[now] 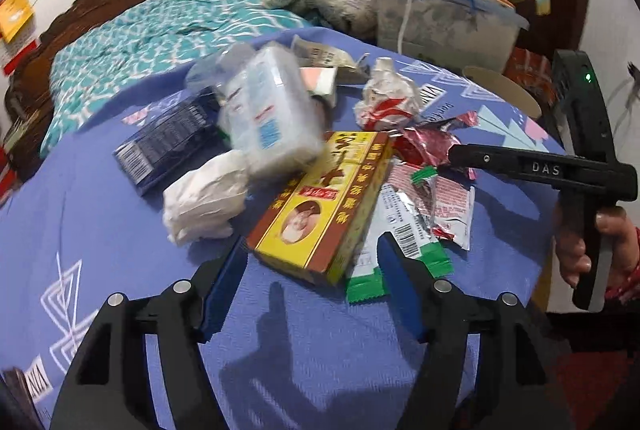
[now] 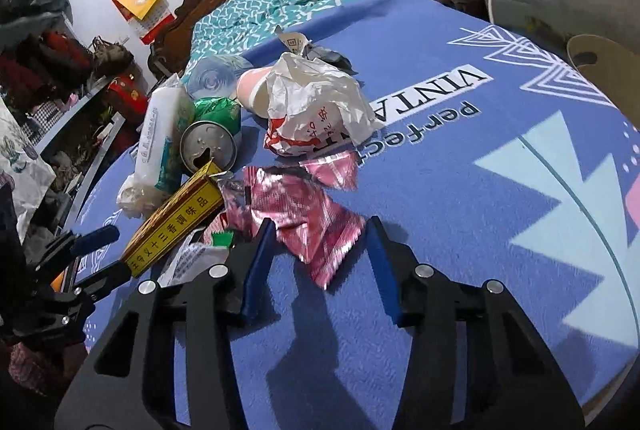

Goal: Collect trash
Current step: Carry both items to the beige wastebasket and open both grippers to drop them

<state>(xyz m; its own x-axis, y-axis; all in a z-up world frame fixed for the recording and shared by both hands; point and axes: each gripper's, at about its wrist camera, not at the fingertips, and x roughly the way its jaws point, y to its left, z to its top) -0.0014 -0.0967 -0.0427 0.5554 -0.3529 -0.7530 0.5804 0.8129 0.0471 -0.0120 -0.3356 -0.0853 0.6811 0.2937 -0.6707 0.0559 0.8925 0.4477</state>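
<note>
Trash pile on the blue cloth — both grippers released, nothing grasped.

Left gripper [image 1: 310, 270]: jaws stand apart and empty; the yellow box [image 1: 320, 205] lies just ahead, its near end between the fingertips, long axis running away from the fingers and slightly rightward. A green wrapper [image 1: 394, 262] touches the right finger; white tissue [image 1: 204, 197] sits just left of the left one. A blurred clear pack [image 1: 264, 117] lies beyond, over the box's far end. Right gripper [image 2: 320, 242]: jaws apart, a pink foil wrapper [image 2: 308, 222] lies between the tips, not pinched — this hand is nearer to it. Can [image 2: 208, 145] and white bag [image 2: 316, 109] lie farther ahead. Judgement: closing here would take the wrapper; the box edge at the left finger may snag.
</note>
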